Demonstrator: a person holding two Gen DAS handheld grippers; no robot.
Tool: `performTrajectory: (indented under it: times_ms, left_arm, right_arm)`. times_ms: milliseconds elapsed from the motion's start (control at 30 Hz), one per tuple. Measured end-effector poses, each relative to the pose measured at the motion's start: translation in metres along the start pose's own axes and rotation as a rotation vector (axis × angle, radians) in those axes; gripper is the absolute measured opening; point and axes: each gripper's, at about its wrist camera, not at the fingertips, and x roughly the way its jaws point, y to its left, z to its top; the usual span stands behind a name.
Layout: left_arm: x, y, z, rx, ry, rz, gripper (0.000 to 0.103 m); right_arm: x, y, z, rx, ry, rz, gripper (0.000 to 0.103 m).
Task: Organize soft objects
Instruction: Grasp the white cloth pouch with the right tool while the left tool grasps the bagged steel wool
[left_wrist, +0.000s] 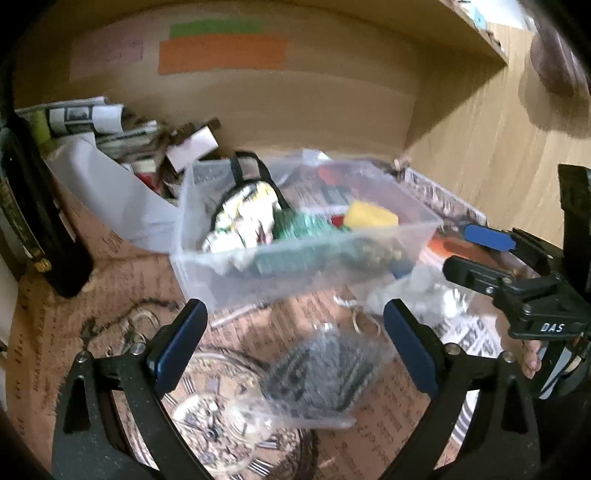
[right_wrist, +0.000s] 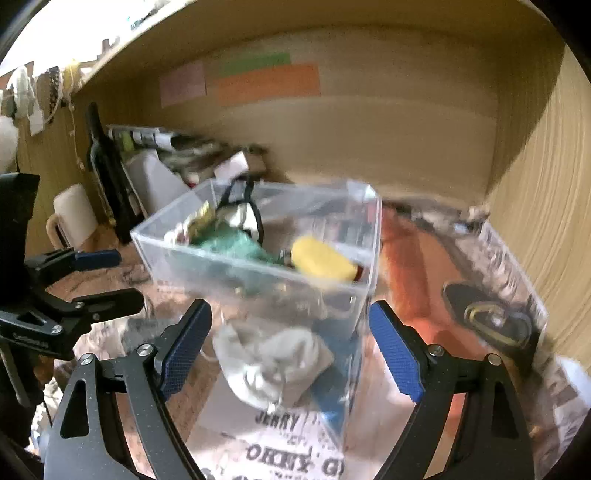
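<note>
Where the wooden desk alcove (left_wrist: 295, 110) closes in with its back panel and side wall, the whole floor of it is covered by a printed paper mat (left_wrist: 74, 295) with old newspaper lettering and a clock-face design. Coloured paper strips (left_wrist: 221, 55), green over orange with a pale pink one beside, are stuck on the back panel. A dark bottle (left_wrist: 33, 206) stands at the far left, with a heap of folded papers and small boxes (left_wrist: 122, 136) behind a white sheet.

In the middle sits the clear plastic bin (left_wrist: 295, 266), already holding soft things: a black-strapped patterned pouch (left_wrist: 247, 210), a green piece (left_wrist: 306, 225) and a yellow sponge-like block (left_wrist: 371, 214).

The left gripper (left_wrist: 291, 350) hangs with its jaws spread wide, nothing between them; below it on the mat lies a grey knitted item in a clear plastic bag (left_wrist: 321, 373), just in front of the bin and apart from the blue pads.

The right gripper (right_wrist: 288, 350) is likewise wide apart and empty, pointed at the bin's near corner. A pale grey cloth bundle (right_wrist: 273, 365) lies between its fingers, right against the bin's wall; whether it touches the pads I cannot tell, the view being blurred.
</note>
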Motion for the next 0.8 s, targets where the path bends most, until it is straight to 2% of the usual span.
performTrajectory:
  times_ms: [233, 433, 500, 533, 567, 600, 667, 733, 800]
  left_arm:
    - [0.024, -0.008, -0.024, -0.017, 0.089, -0.022, 0.097]
    - [0.036, -0.012, -0.035, -0.023, 0.127, -0.031, 0.097]
    - [0.037, -0.014, -0.036, -0.010, 0.129, -0.032, 0.096]
    - [0.037, -0.016, -0.037, -0.003, 0.126, -0.029, 0.095]
    - [0.037, -0.016, -0.037, 0.001, 0.127, -0.030, 0.089]
    - [0.038, -0.016, -0.037, 0.003, 0.132, -0.039, 0.083]
    - [0.039, -0.016, -0.038, 0.001, 0.136, -0.040, 0.078]
    - [0.038, -0.015, -0.037, -0.001, 0.131, -0.044, 0.071]
    - [0.037, -0.015, -0.038, -0.002, 0.127, -0.048, 0.059]
  right_arm:
    - [0.019, -0.003, -0.019, 0.044, 0.079, 0.029, 0.086]
    - [0.026, -0.003, -0.028, 0.053, 0.115, 0.043, 0.084]
    - [0.028, -0.004, -0.030, 0.052, 0.120, 0.045, 0.080]
    - [0.030, -0.003, -0.031, 0.052, 0.130, 0.054, 0.072]
    - [0.032, -0.003, -0.032, 0.051, 0.135, 0.060, 0.064]
    - [0.034, -0.002, -0.033, 0.050, 0.144, 0.072, 0.060]
    - [0.035, -0.001, -0.035, 0.045, 0.144, 0.075, 0.049]
    - [0.033, 0.001, -0.036, 0.039, 0.134, 0.083, 0.044]
    - [0.031, 0.003, -0.037, 0.030, 0.125, 0.078, 0.039]
